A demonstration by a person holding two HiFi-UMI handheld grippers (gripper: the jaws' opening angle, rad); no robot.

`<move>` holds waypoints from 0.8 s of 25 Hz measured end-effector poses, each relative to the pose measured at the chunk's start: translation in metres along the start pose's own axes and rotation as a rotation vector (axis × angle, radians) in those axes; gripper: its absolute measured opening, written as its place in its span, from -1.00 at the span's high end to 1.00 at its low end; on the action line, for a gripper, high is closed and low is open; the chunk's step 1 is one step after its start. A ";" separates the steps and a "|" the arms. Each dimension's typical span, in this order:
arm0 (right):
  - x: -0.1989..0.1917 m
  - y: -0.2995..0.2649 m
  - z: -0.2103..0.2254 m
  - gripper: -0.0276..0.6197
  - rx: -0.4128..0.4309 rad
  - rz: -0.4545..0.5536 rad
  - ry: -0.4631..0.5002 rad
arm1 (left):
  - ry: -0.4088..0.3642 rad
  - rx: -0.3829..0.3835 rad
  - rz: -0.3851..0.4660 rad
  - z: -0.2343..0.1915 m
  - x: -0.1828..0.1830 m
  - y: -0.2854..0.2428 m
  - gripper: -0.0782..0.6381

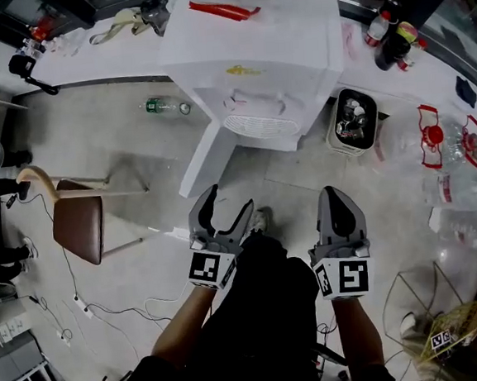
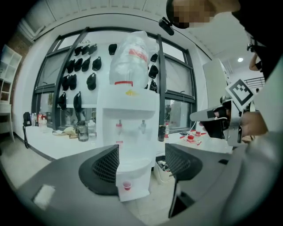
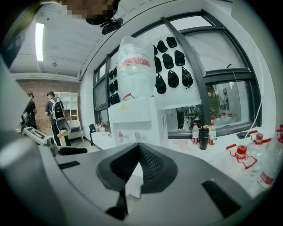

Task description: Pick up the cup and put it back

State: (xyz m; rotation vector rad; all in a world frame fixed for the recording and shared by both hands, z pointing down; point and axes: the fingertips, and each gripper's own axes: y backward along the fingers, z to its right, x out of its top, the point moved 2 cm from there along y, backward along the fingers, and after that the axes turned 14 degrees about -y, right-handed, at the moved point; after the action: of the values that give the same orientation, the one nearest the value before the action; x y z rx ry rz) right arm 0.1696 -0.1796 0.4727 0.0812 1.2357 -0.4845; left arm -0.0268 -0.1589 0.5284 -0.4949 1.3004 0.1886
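A small red cup (image 2: pixel 127 186) sits low on the front of a white water dispenser (image 2: pixel 128 110), well ahead of my left gripper (image 2: pixel 140 163). That gripper's jaws stand wide apart with nothing between them. In the head view the left gripper (image 1: pixel 229 199) and the right gripper (image 1: pixel 332 192) are held side by side over the floor, a step short of the dispenser (image 1: pixel 259 51). I cannot make out the cup there. My right gripper (image 3: pixel 139 146) has its pads pressed together and is empty. The dispenser (image 3: pixel 132 114) rises behind it.
A brown chair (image 1: pixel 80 228) stands to the left, with cables on the floor around it. A bin of rubbish (image 1: pixel 354 121) sits right of the dispenser. Water jugs (image 1: pixel 460 158) crowd the far right. A plastic bottle (image 1: pixel 165 106) lies on the floor. Two people (image 3: pixel 55 110) stand far left.
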 end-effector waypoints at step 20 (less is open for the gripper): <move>-0.263 -0.118 0.088 0.93 0.051 0.035 0.047 | -0.055 -0.019 0.053 0.022 -0.271 -0.132 -0.07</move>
State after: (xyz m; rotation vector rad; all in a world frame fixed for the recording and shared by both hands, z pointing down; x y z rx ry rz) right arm 0.1376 -0.2315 0.7679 0.1581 1.2657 -0.4866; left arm -0.0274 -0.2273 0.8230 -0.4687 1.2595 0.2576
